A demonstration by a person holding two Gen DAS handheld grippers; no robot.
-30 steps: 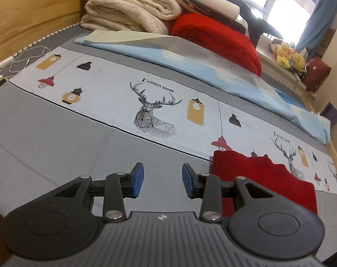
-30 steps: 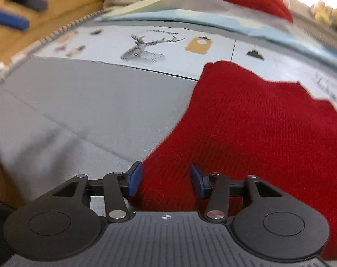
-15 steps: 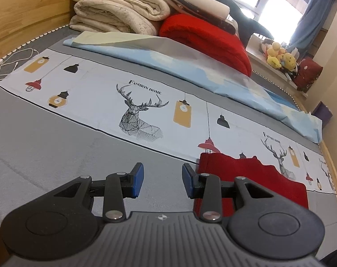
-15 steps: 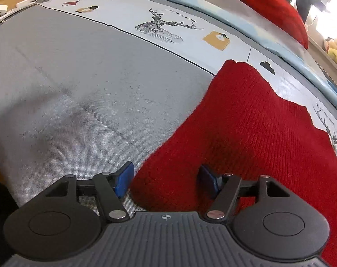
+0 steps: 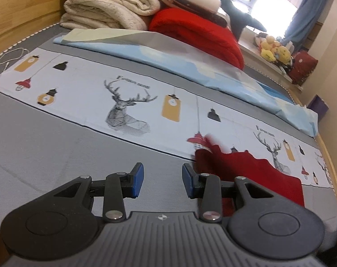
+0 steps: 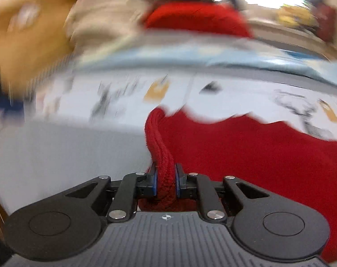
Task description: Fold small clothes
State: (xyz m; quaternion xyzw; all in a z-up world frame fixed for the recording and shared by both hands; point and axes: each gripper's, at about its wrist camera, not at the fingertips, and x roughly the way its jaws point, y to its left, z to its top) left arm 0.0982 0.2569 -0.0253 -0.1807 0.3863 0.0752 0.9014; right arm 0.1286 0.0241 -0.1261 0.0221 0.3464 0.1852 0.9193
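A small red knitted garment [image 5: 255, 173] lies on the bed sheet, to the right of my left gripper [image 5: 163, 180], which is open and empty above the grey sheet. In the right wrist view my right gripper [image 6: 165, 181] is shut on the near left edge of the red garment [image 6: 246, 155]. A bunched fold of it rises between the blue pads. The right view is blurred by motion. In the left view the garment's far left corner is lifted and blurred.
The bed sheet [image 5: 57, 144] is grey with a white printed band of deer and lanterns [image 5: 128, 109]. Folded cream blankets [image 5: 106, 6], a red blanket [image 5: 197, 33] and a light blue cloth [image 5: 168, 60] lie at the back. A wooden headboard [image 5: 17, 4] is on the left.
My right gripper has closed on the garment's edge and is moving fast, lifting the fabric. My left gripper stays open; its view has shifted slightly.
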